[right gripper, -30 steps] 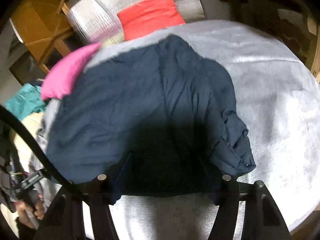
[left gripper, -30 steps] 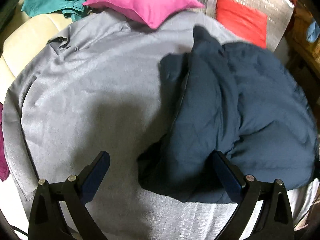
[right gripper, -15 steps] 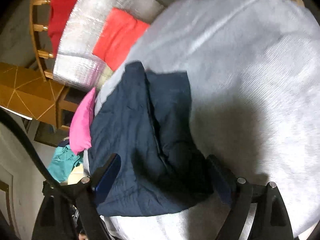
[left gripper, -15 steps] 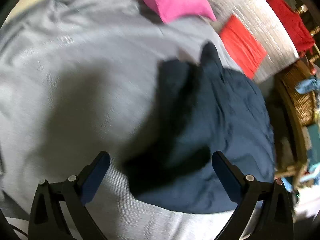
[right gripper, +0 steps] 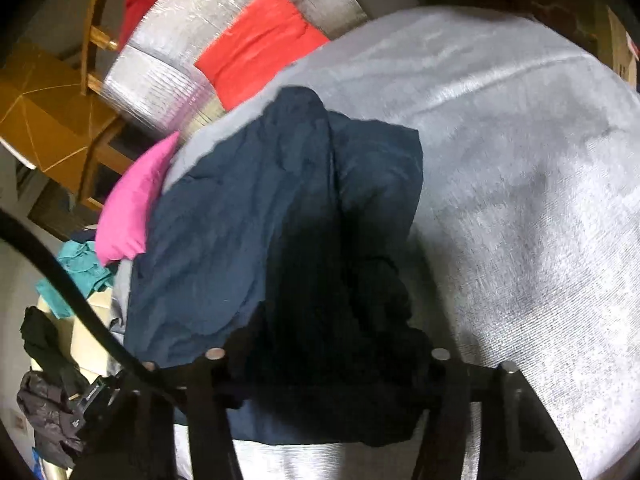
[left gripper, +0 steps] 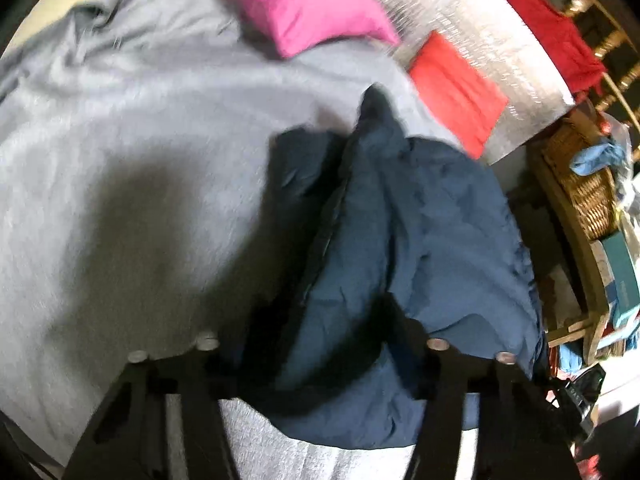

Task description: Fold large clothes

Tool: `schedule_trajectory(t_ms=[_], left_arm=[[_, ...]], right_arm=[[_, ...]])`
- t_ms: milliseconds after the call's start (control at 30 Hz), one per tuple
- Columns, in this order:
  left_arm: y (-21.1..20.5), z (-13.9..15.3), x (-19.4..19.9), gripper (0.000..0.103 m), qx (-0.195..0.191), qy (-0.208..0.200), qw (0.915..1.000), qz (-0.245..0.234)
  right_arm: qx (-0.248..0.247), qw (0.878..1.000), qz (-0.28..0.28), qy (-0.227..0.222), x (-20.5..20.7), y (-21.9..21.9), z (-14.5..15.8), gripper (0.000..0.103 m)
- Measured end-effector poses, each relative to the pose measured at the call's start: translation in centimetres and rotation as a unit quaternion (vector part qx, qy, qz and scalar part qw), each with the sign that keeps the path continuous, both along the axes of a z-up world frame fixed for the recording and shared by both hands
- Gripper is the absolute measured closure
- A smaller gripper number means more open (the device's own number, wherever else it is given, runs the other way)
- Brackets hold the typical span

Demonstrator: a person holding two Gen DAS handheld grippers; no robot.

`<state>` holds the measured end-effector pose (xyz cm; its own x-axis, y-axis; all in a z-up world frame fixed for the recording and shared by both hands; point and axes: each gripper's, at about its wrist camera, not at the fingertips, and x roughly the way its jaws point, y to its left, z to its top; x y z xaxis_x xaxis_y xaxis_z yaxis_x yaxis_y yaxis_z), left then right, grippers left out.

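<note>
A large navy blue garment (left gripper: pixel 420 232) lies bunched on a grey bed cover (left gripper: pixel 120 160). My left gripper (left gripper: pixel 320 344) is low at its near left edge, with dark cloth filling the gap between the fingers; the fingertips are hidden in it. In the right wrist view the same navy garment (right gripper: pixel 240 232) lies on the grey cover (right gripper: pixel 520 200). My right gripper (right gripper: pixel 328 364) is at its near right edge, and the cloth bunches darkly between its fingers, hiding the tips.
A pink pillow (left gripper: pixel 304 0), a red cushion (left gripper: pixel 456 84) and a silver foil mat (left gripper: pixel 492 40) lie at the far side. A wicker basket (left gripper: pixel 580 184) and clutter stand beyond the bed's right edge. Teal clothing (right gripper: pixel 76 268) and a cable (right gripper: pixel 60 280) are at the left.
Both grippers have moved down and forward into the near edge of the navy garment. Their fingers stood wide open before; now they are closer together with cloth bunched between them.
</note>
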<state>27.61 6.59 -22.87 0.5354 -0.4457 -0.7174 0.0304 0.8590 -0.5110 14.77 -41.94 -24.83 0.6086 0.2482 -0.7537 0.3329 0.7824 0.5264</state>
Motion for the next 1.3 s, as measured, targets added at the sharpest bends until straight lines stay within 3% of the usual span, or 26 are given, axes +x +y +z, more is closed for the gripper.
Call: schedule_trajectory(t_ms=[67, 133, 200, 267, 367, 433, 533, 633, 700, 833, 900, 967, 1167, 1233, 1300], left_arm=[[-0.5, 0.9, -0.3, 0.052, 0.01, -0.03, 0.9995, -0.008], [-1.1, 0.7, -0.1, 0.052, 0.022, -0.024, 0.9993, -0.019], [-1.5, -0.7, 0.3, 0.047, 0.055, 0.012, 0.9984, -0.011], [-1.2, -1.1, 0.0, 0.047, 0.054, 0.022, 0.9983, -0.006], [-1.3, -0.1, -0.5, 0.047, 0.071, 0.005, 0.9975, -0.001], [-1.0, 1.0, -2.0, 0.045, 0.087, -0.01, 0.996, 0.014], [-0.5, 3.1, -4.6, 0.03, 0.094, -0.058, 0.9932, 0.037], [-0.3, 4.3, -7.5, 0.023, 0.056, -0.103, 0.9922, 0.042], [-0.7, 3.9, -8.4, 0.018, 0.026, -0.097, 0.9944, 0.034], [-1.8, 0.8, -8.6, 0.017, -0.065, -0.014, 0.9975, 0.025], [-2.1, -1.0, -7.5, 0.017, -0.087, 0.04, 0.9947, 0.038], [-1.8, -2.3, -6.6, 0.017, -0.123, 0.067, 0.9881, 0.065], [-1.5, -3.3, -4.9, 0.018, -0.124, 0.05, 0.9821, 0.133], [-1.5, -3.4, -4.4, 0.019, -0.127, 0.048, 0.9813, 0.136], [-1.7, -3.3, -3.8, 0.036, -0.123, 0.039, 0.9816, 0.14]], right_arm=[[-0.013, 0.999, 0.005, -0.029, -0.5, 0.4, 1.1, 0.049], [-0.028, 0.999, 0.012, -0.036, -0.2, 0.7, 1.3, 0.049], [-0.033, 0.999, 0.004, 0.009, 0.7, 0.6, -0.3, 0.047], [0.0, 1.0, -0.011, 0.029, 0.8, -0.1, -1.7, 0.043], [0.007, 1.0, -0.02, 0.016, 0.0, -0.7, -0.5, 0.041], [0.001, 0.999, -0.035, 0.005, -0.8, -1.0, 0.5, 0.033], [0.003, 0.998, -0.052, -0.03, -2.9, -1.3, 2.3, 0.029], [0.003, 0.997, -0.046, -0.061, -5.2, -0.4, 3.7, 0.025], [0.02, 0.996, -0.039, -0.082, -6.5, 0.8, 4.1, 0.018], [0.085, 0.993, -0.009, -0.078, -7.2, 3.6, 2.9, 0.016], [0.108, 0.993, -0.007, -0.055, -6.2, 4.7, 1.3, 0.016], [0.137, 0.99, -0.019, -0.024, -5.0, 5.4, -0.7, 0.016], [0.154, 0.98, -0.117, -0.034, -2.2, 4.1, -3.2, 0.016], [0.144, 0.98, -0.131, -0.042, -1.5, 4.1, -3.2, 0.021], [0.138, 0.981, -0.131, -0.048, -0.9, 4.2, -3.1, 0.048]])
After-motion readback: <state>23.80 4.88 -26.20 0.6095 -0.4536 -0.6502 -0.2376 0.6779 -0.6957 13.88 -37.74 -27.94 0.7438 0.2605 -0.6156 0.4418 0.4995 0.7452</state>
